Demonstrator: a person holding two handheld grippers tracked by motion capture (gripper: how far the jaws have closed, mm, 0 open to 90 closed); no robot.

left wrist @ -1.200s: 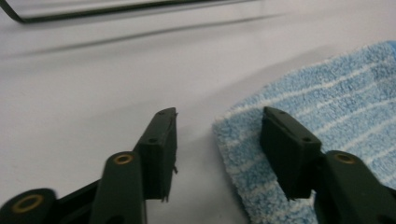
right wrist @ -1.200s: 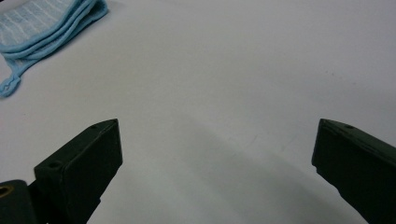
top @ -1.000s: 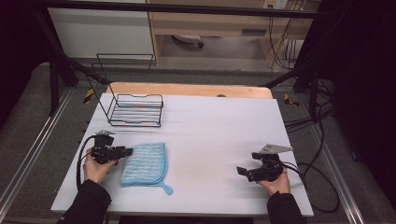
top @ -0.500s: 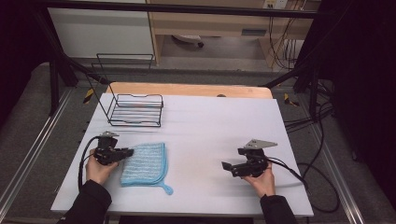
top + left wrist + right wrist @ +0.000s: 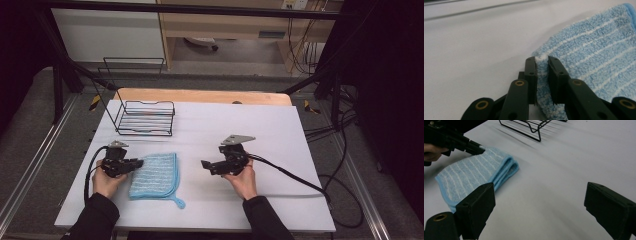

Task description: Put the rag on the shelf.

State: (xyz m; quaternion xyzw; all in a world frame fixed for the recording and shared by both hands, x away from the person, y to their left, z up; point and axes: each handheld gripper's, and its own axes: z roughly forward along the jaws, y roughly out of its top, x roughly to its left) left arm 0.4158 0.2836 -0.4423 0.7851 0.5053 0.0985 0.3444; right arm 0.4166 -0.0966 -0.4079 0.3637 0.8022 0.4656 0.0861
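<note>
On the white table (image 5: 280, 150), near its front left, lies a folded blue striped cloth (image 5: 156, 175). It looks soft, light and limp, so a pinch at an edge or corner suits it best. The left hand-held gripper (image 5: 541, 62) is clamped on its left edge; the right hand-held gripper (image 5: 539, 202) stands wide apart, nearby. No writing is legible.
</note>
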